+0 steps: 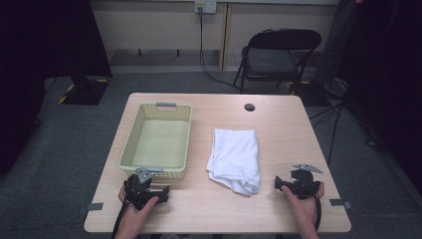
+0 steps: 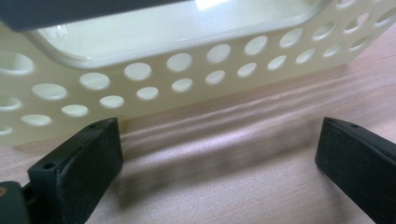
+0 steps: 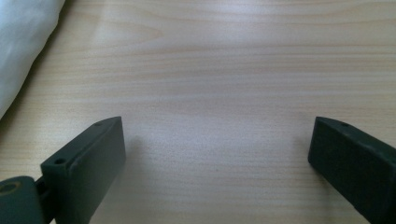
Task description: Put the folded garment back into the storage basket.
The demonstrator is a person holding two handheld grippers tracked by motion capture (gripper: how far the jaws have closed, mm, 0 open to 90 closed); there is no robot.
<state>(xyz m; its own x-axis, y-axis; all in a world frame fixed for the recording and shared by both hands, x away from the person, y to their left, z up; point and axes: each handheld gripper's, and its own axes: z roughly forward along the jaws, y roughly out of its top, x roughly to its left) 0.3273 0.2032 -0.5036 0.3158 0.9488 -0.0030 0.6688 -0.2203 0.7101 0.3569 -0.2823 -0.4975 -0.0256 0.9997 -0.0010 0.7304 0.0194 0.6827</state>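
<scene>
High view: wooden table; grey carpet; chair.

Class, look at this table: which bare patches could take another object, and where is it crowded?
Free: right strip between white cloth and table edge; far strip behind the yellow basket. Crowded: the narrow gap between basket and cloth, and the near edge by left gripper and right gripper.

The perforated cream plastic basket walls off the path just ahead of the left tongs; bare wooden table lies open before the right tongs, with the folded white cloth beside them.
</scene>
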